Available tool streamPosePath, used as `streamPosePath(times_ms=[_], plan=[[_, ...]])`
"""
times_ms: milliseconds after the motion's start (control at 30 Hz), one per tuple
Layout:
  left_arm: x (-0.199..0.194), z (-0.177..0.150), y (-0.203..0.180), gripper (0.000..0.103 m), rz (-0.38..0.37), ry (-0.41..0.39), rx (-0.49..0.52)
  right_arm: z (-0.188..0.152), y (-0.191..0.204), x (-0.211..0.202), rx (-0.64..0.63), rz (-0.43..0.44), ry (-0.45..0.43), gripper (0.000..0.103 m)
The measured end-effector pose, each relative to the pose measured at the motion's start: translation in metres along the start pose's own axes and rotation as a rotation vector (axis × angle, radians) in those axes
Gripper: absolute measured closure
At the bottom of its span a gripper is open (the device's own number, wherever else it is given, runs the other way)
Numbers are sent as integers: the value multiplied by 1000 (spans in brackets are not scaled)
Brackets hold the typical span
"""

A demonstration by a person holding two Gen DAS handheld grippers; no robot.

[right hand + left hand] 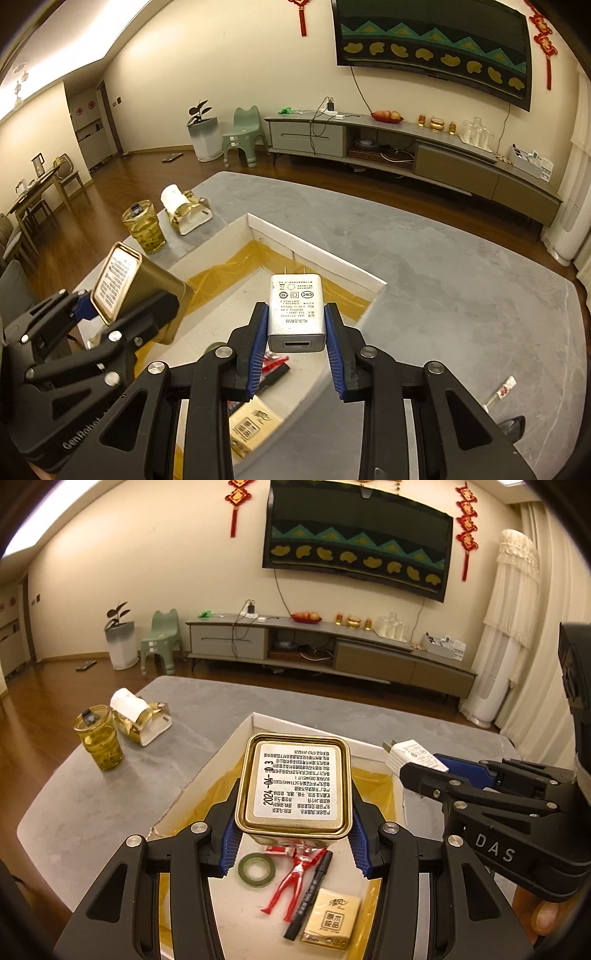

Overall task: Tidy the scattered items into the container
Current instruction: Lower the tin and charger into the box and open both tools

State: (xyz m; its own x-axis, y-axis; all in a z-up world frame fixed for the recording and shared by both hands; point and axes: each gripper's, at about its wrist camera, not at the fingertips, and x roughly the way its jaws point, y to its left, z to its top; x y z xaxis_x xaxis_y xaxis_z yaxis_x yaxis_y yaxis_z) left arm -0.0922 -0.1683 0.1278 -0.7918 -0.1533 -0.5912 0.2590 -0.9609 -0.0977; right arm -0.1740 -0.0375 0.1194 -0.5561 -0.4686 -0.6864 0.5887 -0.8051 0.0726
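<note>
The tin (293, 786) is gold with a white label in black print. The charger (296, 314) is white with black markings. Each hand-held gripper is black with blue ribbed pads (258, 347). The box (255, 722) is white, lined yellow. At its 6 o'clock lie a red figure (295, 878), green tape (256, 869) and a black pen (310, 893). The table (443, 295) is mottled grey.

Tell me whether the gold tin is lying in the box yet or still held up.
Held up: the left tongs grip the gold tin by its sides above the box, with the items on the box floor showing beneath it.
</note>
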Motion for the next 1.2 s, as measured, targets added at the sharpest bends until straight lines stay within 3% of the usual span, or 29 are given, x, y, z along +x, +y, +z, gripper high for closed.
streamPosePath(times_ms=[600,1200], plan=[[19,-1,7,52,58,42,-14,14,0,11,46,81,18,71],[56,-10,54,52,56,225,-163,17,-8,58,75,78,96,71]])
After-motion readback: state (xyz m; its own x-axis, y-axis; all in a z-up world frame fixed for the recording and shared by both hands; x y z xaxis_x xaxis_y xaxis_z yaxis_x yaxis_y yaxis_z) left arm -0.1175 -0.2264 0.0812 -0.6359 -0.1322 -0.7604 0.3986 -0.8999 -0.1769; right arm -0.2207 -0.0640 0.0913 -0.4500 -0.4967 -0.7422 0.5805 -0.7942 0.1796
